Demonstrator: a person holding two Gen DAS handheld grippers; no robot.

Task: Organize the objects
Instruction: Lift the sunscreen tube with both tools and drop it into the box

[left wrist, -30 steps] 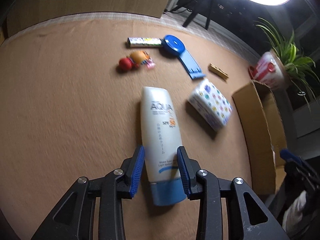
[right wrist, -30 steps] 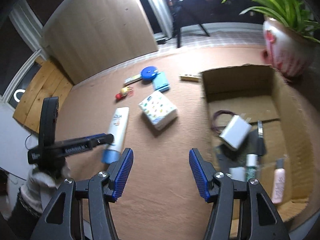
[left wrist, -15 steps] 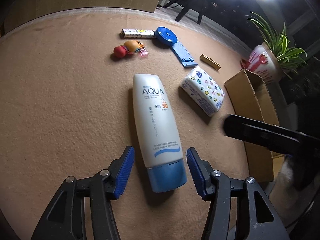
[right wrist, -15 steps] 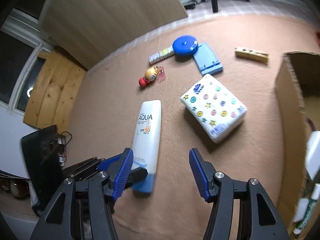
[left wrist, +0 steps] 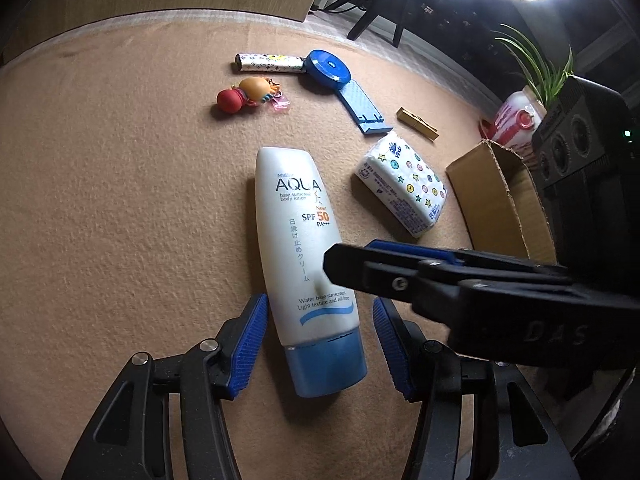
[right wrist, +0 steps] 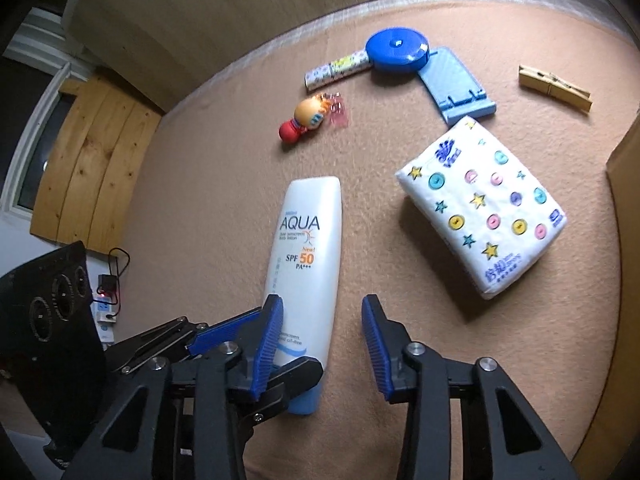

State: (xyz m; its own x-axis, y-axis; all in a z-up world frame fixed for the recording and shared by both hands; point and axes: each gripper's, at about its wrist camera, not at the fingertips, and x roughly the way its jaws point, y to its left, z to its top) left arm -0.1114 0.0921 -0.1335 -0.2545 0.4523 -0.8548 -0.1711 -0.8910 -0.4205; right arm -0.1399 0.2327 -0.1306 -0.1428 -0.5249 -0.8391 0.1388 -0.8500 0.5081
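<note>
A white AQUA sunscreen tube [left wrist: 304, 256] with a blue cap lies flat on the tan felt table; it also shows in the right wrist view [right wrist: 310, 264]. My left gripper [left wrist: 318, 340] is open, its blue pads on either side of the tube's cap end, not pressing it. My right gripper [right wrist: 322, 344] is open and empty, reaching in from the right over the tube's lower part; in the left wrist view its fingers [left wrist: 420, 272] cross above the tube.
A patterned tissue pack [left wrist: 402, 188], also in the right wrist view [right wrist: 484, 208], lies right of the tube. Behind are a blue tape measure [left wrist: 326, 72], blue stand [left wrist: 364, 108], patterned stick [left wrist: 268, 63], toy keychain [left wrist: 250, 94] and clothespin [left wrist: 417, 124]. A cardboard box [left wrist: 496, 204] and potted plant [left wrist: 516, 116] stand right.
My left gripper let go of the tube and opened. My right gripper swung left from over the box and now reaches across the tube beside the left gripper.
</note>
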